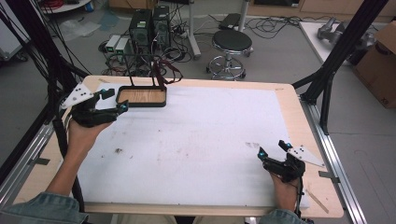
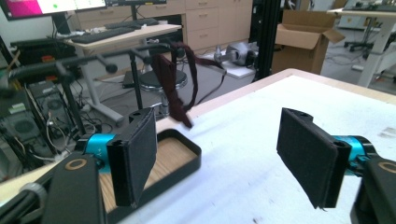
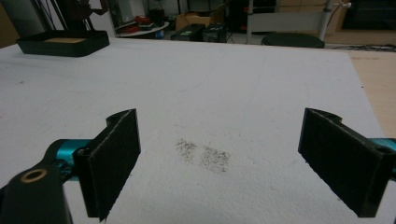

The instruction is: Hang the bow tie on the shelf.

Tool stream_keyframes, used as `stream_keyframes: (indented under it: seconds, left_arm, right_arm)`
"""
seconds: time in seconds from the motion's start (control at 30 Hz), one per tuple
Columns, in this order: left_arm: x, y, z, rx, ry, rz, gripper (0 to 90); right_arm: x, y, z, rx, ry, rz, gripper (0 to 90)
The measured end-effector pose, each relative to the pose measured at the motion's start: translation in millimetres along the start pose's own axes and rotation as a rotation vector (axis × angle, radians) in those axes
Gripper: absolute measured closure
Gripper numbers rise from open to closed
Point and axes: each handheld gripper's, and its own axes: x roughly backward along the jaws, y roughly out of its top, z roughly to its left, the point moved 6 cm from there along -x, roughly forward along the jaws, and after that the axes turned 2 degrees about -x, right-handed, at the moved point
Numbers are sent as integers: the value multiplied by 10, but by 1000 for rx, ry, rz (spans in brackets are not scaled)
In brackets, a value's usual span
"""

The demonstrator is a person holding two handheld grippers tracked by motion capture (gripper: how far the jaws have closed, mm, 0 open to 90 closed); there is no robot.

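One shallow rectangular black tray with a wood-grain floor at eleven o'clock on the pale wooden surface, over which lies one matte white foam-like sheet flecked with a grey smudge. Above the tray, one dark maroon fabric strap draped limp from a thin black stand. Two tools, each with flat black padded jaws on teal mounts: left tool just beside the tray, released and empty; right tool at four o'clock, likewise spread wide, gripping nothing.

Black tray w/ a wood floor sits flat near the far left corner of the table. A dark red strap hangs on the black rack over the tray's far edge, end dangling.
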Motion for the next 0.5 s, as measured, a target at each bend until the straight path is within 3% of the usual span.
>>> stream_keyframes:
  seconds: [0.17,0.5]
  left_arm:
    - [134,-207,-51,-4,16,33,228]
    - [359,-542,-212,-9,36,30,225]
  right_arm:
    - [-1,0,-1,1,0,1,119]
    - [-1,0,2,0,0,0,119]
